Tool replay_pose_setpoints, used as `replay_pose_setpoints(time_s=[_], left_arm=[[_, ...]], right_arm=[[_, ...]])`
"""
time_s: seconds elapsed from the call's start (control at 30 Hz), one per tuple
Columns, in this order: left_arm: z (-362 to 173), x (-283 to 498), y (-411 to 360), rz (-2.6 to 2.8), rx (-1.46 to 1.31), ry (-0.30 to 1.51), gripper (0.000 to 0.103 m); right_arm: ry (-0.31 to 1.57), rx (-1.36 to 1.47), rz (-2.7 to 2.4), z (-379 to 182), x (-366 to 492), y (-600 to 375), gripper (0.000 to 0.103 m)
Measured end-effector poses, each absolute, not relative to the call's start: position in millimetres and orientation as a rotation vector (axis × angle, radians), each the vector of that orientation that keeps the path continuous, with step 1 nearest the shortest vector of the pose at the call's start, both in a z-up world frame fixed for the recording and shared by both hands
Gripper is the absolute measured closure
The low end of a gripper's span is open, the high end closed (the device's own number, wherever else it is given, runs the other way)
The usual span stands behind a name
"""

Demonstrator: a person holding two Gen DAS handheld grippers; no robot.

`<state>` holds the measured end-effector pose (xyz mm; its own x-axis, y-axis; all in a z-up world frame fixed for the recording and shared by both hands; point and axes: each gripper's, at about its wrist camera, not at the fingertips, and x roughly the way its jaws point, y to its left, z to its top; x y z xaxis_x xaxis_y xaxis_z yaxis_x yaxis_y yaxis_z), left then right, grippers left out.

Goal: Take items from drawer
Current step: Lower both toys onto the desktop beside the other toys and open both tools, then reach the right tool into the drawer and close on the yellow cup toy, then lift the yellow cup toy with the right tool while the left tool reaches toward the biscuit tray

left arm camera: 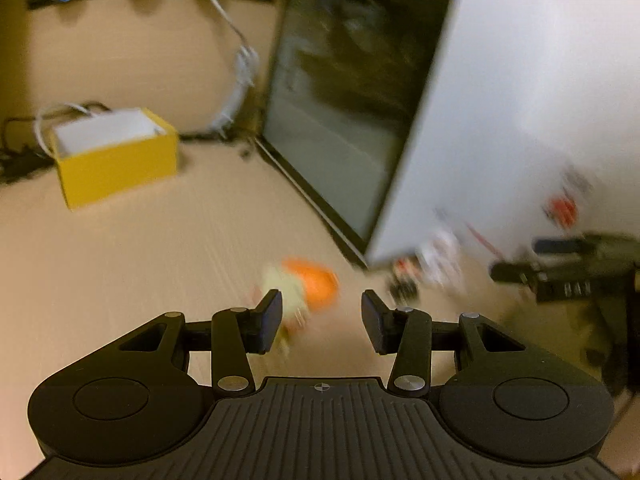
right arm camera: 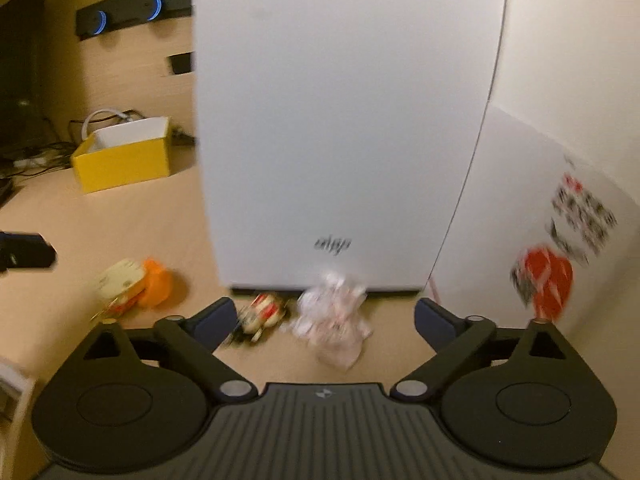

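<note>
Both pictures are blurry, so small things are hard for me to make out. My left gripper (left arm camera: 320, 320) has its jaws apart with nothing between them. Just past its left finger an orange toy (left arm camera: 316, 282) lies on the desk (left arm camera: 160, 248), smeared with something pale yellow; I cannot tell what it is. My right gripper (right arm camera: 324, 320) has its jaws wide apart, also with nothing gripped. A white crumpled bag (right arm camera: 332, 320) lies on the desk between and just beyond its fingers, and a small red and white thing (right arm camera: 260, 314) sits to the left of it, partly hidden by the left finger. Both lie at the foot of a big white box (right arm camera: 340, 120). I see no drawer in either view. Far left sits a yellow box (right arm camera: 124, 160), with cables behind it. On the right, a red sticker (right arm camera: 548, 280) on a white wall is too blurred to read.
</note>
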<state>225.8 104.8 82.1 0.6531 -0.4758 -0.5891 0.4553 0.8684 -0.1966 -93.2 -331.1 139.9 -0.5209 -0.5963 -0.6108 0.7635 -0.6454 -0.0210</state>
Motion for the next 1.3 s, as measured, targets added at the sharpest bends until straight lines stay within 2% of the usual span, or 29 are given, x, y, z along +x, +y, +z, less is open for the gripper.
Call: replay_pose_setpoints(time_s=[0.17,0.33,0.47,0.77,0.87,0.93,0.97,1.03,1.2,1.3], left_arm=[[44.5,201.4,100.7,-0.539,-0.041,0.843,0.055],[10.5,186.5,99.0,-0.512,-0.043,0.975,0.055],[2.3,182.5,101.1,-0.518,-0.045,0.999,0.055],[5.2,179.4,119.2,-0.469,-0.101,0.973,0.056],[8.3,178.7,128.1,-0.450,-0.112,0.964,0.056],[11.2,178.7,134.9,-0.435,-0.115,0.947,0.056],[12.8,179.2,138.1,-0.429,-0.119,0.938,0.056],[15.9,181.5,143.7,-0.419,-0.124,0.924,0.056],[17.3,188.7,143.0,-0.445,-0.086,0.920,0.056],[11.4,187.8,125.1,-0.549,0.010,0.952,0.056]], right_arm=[[0.389,0.995,-2.003,105.3,-77.7,-357.2,0.005],[0.514,1.288,-1.788,56.1,-61.4,-357.5,0.006],[0.548,1.492,-1.681,18.3,-48.2,-361.5,0.015],[0.470,1.717,-1.496,-4.6,-21.5,-385.3,0.025],[0.515,1.755,-1.471,-20.3,-16.1,-400.5,0.028],[0.571,1.768,-1.449,-30.2,-9.2,-407.0,0.033],[0.603,1.763,-1.440,-34.4,-5.5,-409.4,0.042],[0.643,1.744,-1.442,-38.7,-0.9,-411.3,0.045],[0.588,1.642,-1.481,-13.9,1.2,-402.1,0.055],[0.486,1.586,-1.540,14.0,-9.1,-386.8,0.057]])
